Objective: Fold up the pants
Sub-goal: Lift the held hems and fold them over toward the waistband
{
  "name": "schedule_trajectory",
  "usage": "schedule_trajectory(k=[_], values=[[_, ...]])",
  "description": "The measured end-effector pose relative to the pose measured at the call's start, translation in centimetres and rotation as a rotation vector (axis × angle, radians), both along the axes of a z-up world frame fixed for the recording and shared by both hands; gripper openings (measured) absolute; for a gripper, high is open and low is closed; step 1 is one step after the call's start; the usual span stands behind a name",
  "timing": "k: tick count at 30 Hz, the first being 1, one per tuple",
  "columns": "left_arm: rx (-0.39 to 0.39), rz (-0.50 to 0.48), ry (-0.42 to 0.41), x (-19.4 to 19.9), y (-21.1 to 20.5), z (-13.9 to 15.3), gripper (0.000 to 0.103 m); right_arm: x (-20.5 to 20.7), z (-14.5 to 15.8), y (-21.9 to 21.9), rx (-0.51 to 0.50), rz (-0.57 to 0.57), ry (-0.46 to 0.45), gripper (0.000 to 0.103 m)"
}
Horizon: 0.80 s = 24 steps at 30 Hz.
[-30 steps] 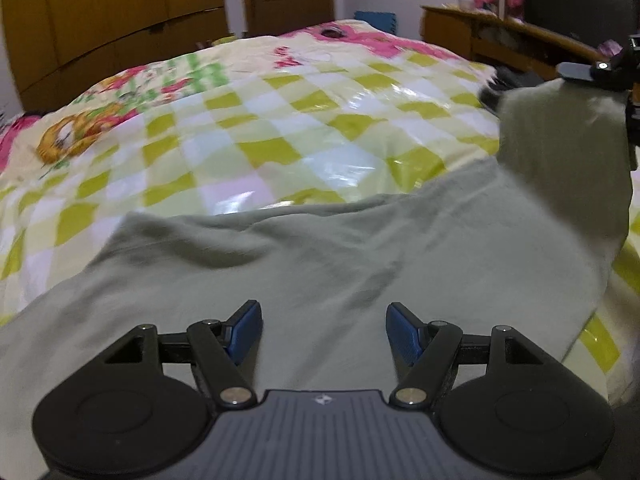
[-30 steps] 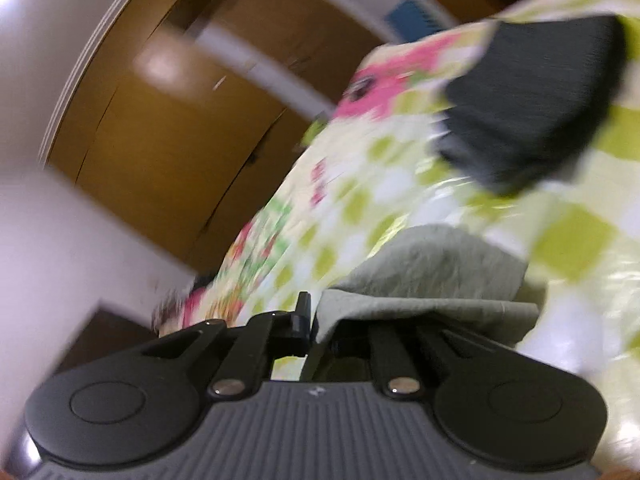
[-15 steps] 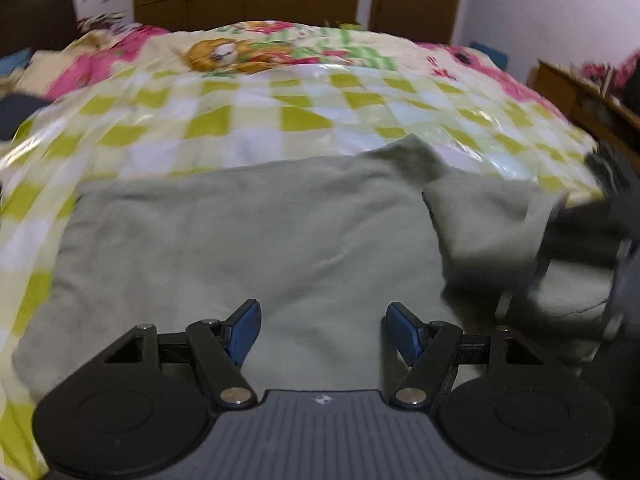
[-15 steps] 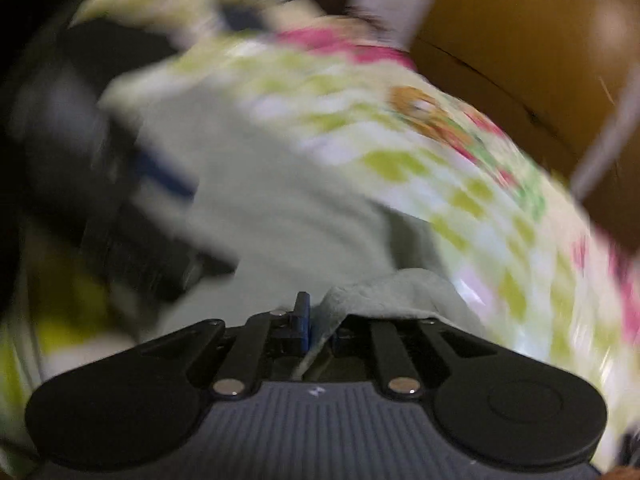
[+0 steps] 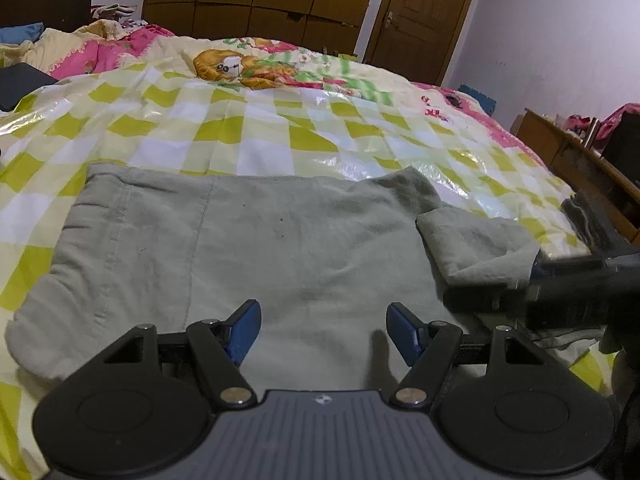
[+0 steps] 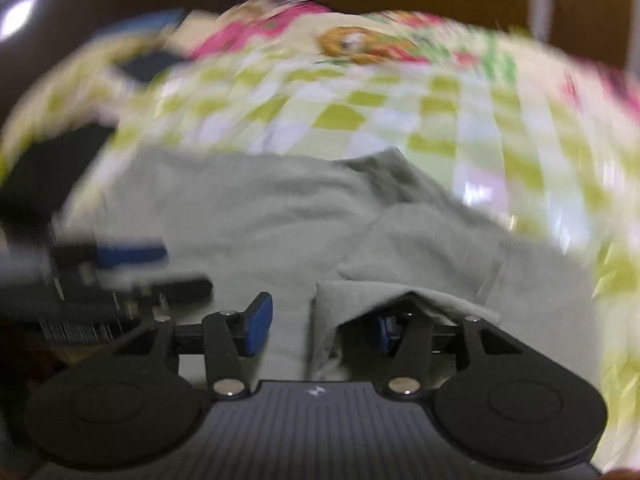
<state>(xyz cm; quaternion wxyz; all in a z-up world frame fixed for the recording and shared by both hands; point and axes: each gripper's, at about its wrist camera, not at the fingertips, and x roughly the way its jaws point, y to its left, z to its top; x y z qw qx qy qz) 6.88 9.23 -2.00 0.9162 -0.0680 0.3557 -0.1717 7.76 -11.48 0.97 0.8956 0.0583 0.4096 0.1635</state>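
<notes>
both hand-held grippers, left point(image 5: 323, 332) and right point(image 6: 318, 328), gape, seemingly, over folded pants point(image 5: 280, 240).

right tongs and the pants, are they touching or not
Touching. In the right wrist view a flap of the pants drapes over the right-side finger of the right tongs, which stand open on the cloth.
</notes>
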Motion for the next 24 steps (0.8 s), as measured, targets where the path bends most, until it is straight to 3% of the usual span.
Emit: schedule_trajectory(k=[7, 8, 9, 11, 12, 18, 21, 24], values=[[-0.048, 0.05, -0.008, -0.6, 1.9, 1.0, 0.083, 0.9, -1.5, -6.2, 0.569, -0.421, 0.109, 0.056], [-0.045, 0.052, -0.014, -0.9, 2.1, 1.1, 0.083, 1.1, -1.8, -6.4, 0.588, -0.464, 0.117, 0.05], [-0.039, 0.052, -0.02, -1.1, 2.1, 1.3, 0.083, 1.4, -1.9, -6.4, 0.587, -0.483, 0.117, 0.035], [-0.028, 0.055, -0.033, -1.8, 2.5, 1.5, 0.083, 2.0, -1.6, -5.4, 0.531, -0.48, 0.118, 0.014], [-0.026, 0.059, -0.036, -2.1, 2.8, 1.7, 0.083, 2.3, -1.2, -4.5, 0.484, -0.461, 0.108, 0.011], [-0.033, 0.106, -0.042, -4.2, 5.3, 2.3, 0.083, 2.5, 3.4, 6.1, 0.021, -0.056, -0.112, 0.008], [-0.037, 0.132, -0.036, -5.3, 6.8, 2.4, 0.083, 1.9, 3.5, 12.0, -0.231, 0.174, -0.237, 0.007], [-0.041, 0.155, -0.034, -6.2, 8.1, 2.6, 0.083, 0.5, 2.2, 16.5, -0.378, 0.384, -0.301, 0.007]])
